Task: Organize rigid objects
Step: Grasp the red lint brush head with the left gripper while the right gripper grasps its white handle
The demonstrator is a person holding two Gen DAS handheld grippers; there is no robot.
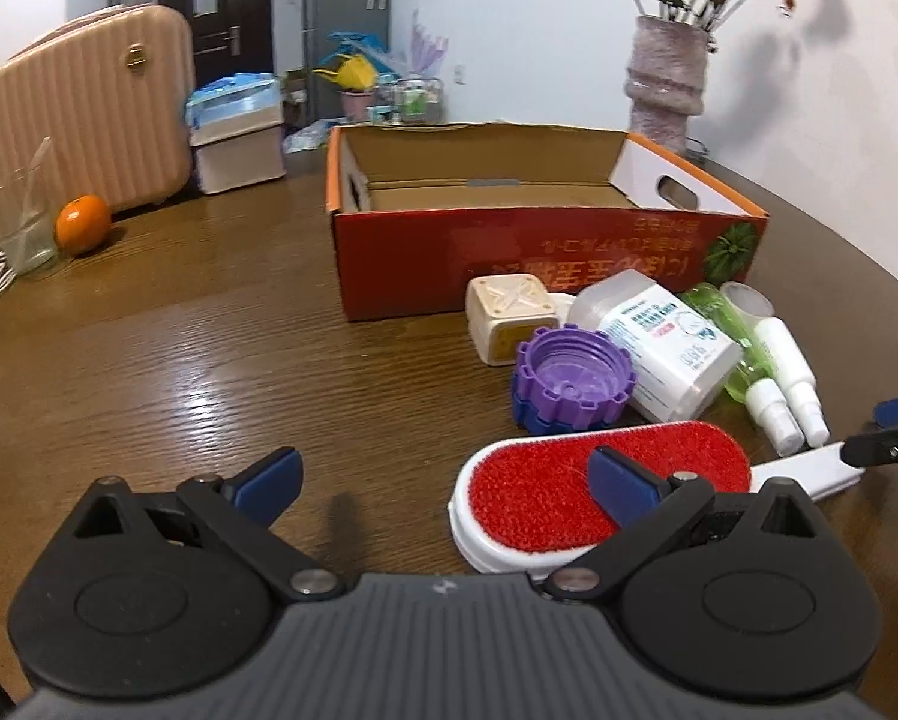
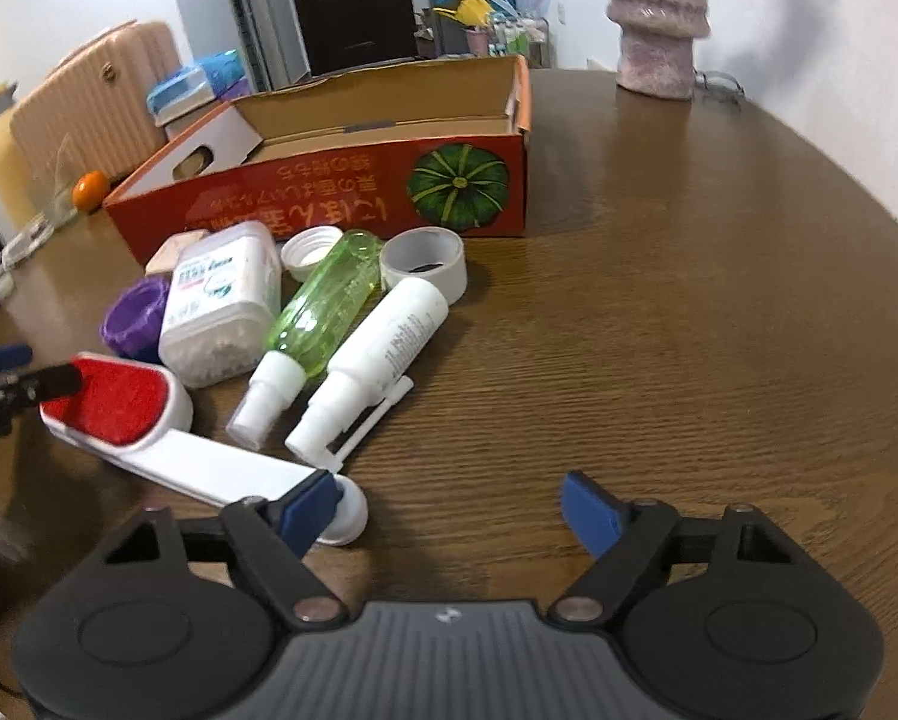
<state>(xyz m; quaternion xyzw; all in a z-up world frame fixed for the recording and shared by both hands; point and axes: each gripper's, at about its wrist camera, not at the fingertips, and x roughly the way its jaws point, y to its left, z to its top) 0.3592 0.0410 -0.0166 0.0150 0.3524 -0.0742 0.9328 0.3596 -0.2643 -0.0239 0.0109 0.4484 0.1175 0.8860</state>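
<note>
The lint brush (image 2: pixel 119 402) lies flat on the bench (image 2: pixel 658 330), handle toward the right tool (image 2: pixel 449 510); both tools gape wide, empty.

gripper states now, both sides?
Left gripper: open, holding nothing; one finger over the lint brush.
Right gripper: open, holding nothing; one finger at the brush handle's end.
</note>
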